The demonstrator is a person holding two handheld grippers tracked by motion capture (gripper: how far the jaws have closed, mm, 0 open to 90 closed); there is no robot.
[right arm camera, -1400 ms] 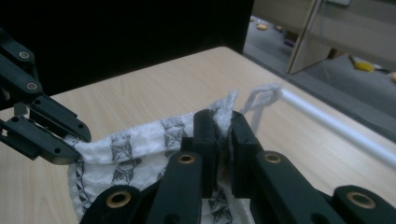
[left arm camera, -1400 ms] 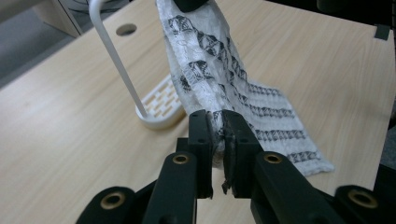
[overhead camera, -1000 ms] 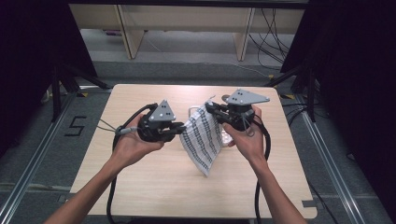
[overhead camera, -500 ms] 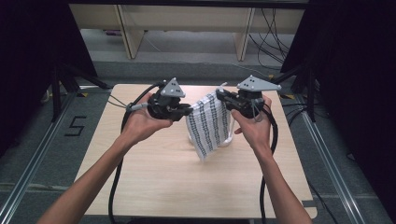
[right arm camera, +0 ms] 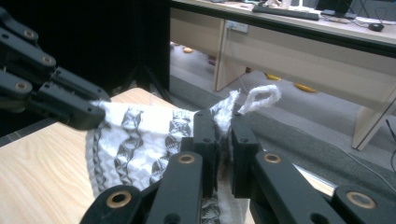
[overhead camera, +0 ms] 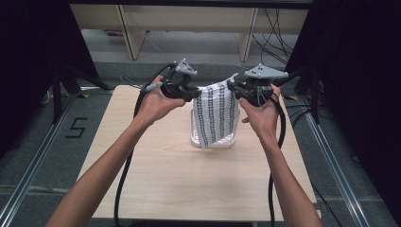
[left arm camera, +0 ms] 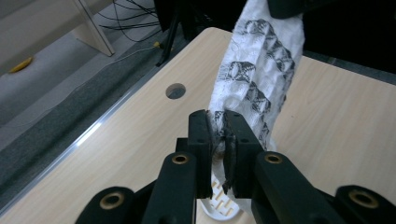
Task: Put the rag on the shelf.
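Observation:
A white cloth with dark patterned stripes hangs stretched between my two grippers above the table's middle. My left gripper is shut on the cloth's upper left corner; in the left gripper view its jaws pinch the cloth's edge. My right gripper is shut on the upper right corner, and in the right gripper view a white loop of the cloth sticks up past the jaws. Under the cloth's hanging lower edge stands a white slotted basket.
The pale wooden table has a round cable hole near its far edge. Black cables trail from both grippers off the near edge. Wooden desk legs and loose wires on the floor lie beyond the table.
Both hands have risen and moved away from me, and the cloth, earlier bunched and slanted, now hangs spread flat between the grippers over the basket.

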